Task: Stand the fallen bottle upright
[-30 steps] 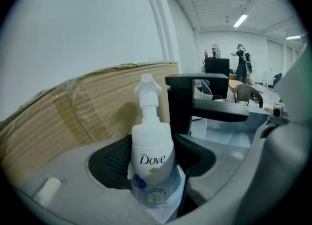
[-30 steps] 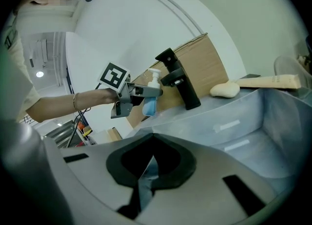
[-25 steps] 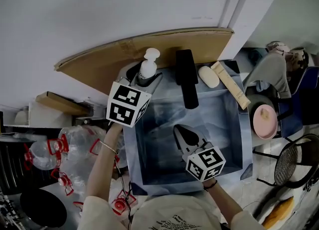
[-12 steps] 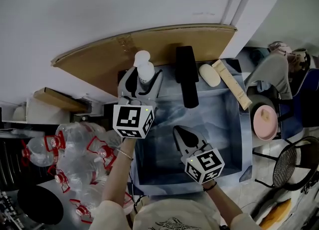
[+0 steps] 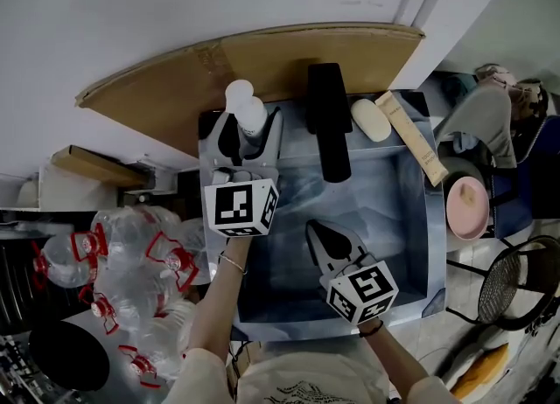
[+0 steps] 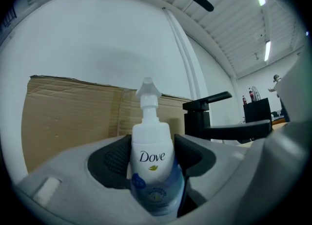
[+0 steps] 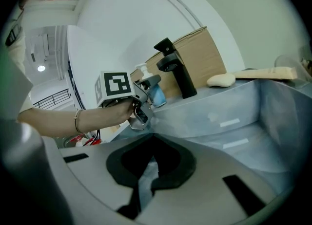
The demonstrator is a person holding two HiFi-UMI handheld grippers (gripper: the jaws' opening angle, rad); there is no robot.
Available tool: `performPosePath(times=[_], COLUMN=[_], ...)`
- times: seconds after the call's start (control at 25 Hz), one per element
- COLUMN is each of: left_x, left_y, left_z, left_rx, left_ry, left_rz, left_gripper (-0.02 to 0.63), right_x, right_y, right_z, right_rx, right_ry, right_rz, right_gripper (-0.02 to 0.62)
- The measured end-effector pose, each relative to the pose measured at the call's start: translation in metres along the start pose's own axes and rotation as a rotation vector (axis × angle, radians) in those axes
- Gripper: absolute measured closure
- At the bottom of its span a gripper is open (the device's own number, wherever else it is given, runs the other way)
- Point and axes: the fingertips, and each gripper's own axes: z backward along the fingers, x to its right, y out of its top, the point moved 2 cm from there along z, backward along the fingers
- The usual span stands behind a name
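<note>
Bottle (image 6: 151,143) swung upright, left claw (image 5: 250,135) grasping it, its view alone shows label (image 6: 152,157), right claw (image 7: 148,182) clenched.

Black faucet (image 5: 328,122) on sink (image 5: 407,245) rim, soap bar (image 5: 371,120) beside it, cardboard sheet (image 5: 262,61) behind

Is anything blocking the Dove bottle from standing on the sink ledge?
Nothing visible does. The bottle is upright in the left gripper over the ledge, near its back left corner. The faucet stands to its right, apart from it.
</note>
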Motion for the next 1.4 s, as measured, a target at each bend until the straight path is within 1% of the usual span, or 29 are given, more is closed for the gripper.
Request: performPosePath(times=[0.44,0.64,0.8,0.92,1.04,1.08,1.16,1.24,1.4], left_x=[0.005,0.009,0.009,0.011,0.013,0.013,0.011,0.009,0.009], left_y=[-0.003,-0.004,-0.004,-0.003,-0.003,-0.004,-0.004,-0.002,0.001], left_z=[0.011,0.013,0.013,0.013,0.014,0.013,0.012,0.013,0.016], left_rx=[0.075,0.090,0.101,0.097,0.076,0.066,0.059,0.063,0.048], left_ry=[0.015,0.007,0.006,-0.003,-0.013,-0.015,-0.015,-0.015,-0.027], left_rz=[-0.041,-0.077,-0.085,-0.101,-0.155,-0.160,-0.132,-0.117,-0.129], left_gripper=[0.324,0.324,0.324,0.324,0.324,0.321,0.276,0.263,0.258], right_x=[0.002,0.002,0.002,0.002,0.001,0.001,-0.001,-0.003,-0.007], right_y=[-0.002,-0.003,-0.003,-0.004,-0.004,-0.004,-0.004,-0.004,-0.003], right_z=[-0.001,0.000,0.002,0.003,0.004,0.004,0.004,0.004,0.005], right_rx=[0.005,0.003,0.004,0.004,0.005,0.005,0.006,0.006,0.007], right_ry=[0.000,-0.002,-0.005,-0.006,-0.007,-0.007,-0.006,-0.001,0.009], right_rz=[-0.011,-0.014,-0.013,-0.013,-0.012,-0.011,-0.008,-0.006,-0.001], right_gripper=[0.591,0.591,0.591,0.591,0.591,0.591,0.591,0.591,0.591])
